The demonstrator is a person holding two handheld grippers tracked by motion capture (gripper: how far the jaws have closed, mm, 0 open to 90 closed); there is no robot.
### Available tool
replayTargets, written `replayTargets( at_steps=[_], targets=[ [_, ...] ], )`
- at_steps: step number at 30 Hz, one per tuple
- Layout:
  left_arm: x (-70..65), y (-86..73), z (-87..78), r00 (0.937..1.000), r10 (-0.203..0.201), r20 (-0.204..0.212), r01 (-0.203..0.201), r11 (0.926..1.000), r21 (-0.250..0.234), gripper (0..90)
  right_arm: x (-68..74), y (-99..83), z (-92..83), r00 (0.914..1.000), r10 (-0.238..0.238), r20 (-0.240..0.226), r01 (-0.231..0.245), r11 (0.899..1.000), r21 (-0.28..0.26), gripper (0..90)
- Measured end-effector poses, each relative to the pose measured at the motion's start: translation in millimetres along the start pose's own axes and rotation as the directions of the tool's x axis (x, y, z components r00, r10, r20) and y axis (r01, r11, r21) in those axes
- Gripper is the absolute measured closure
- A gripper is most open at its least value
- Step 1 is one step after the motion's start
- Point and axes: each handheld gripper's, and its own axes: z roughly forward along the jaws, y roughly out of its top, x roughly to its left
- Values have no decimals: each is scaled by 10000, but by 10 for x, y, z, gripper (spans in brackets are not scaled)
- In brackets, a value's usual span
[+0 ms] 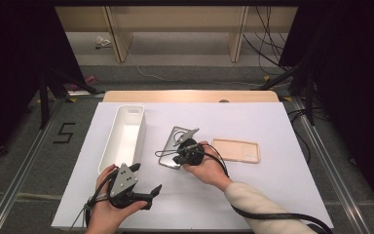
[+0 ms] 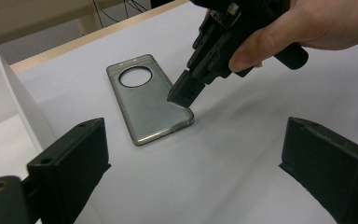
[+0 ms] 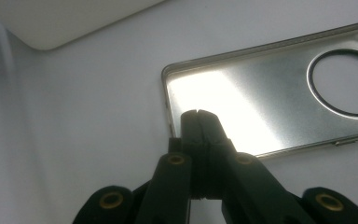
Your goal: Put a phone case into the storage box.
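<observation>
Right claw [image 2: 181,95] jaws together, tip down at grey phone case [image 2: 147,100] edge on bench [image 1: 253,185]; left claw [image 1: 146,187] jaws apart, empty, at 7 o'clock; white bin [image 1: 124,136] at 9 o'clock of case

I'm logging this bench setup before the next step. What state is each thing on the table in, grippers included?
Grey phone case: lies flat on the white sheet, inner side up, round camera hole empty.
Tan phone case: lies flat, apart from the grey one.
White bin: upright, looks empty.
Right gripper: jaws shut with nothing visible between them, tips at the grey case's corner.
Left gripper: jaws wide open, holding nothing.
</observation>
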Motion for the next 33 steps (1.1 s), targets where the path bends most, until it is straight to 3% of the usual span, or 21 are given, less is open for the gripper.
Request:
replayTargets(
  at_steps=[21, 33],
  targets=[
    [112, -36, 13, 9991, 363, -213, -361, 9993, 57, 67, 5, 17, 94, 10000, -52, 49, 51, 9997, 253, 900],
    [150, -50, 23, 9989, 373, -293, -371, 9993, 60, 66, 16, 13, 117, 9999, -99, 24, 98, 9986, 521, 900]
  ],
)
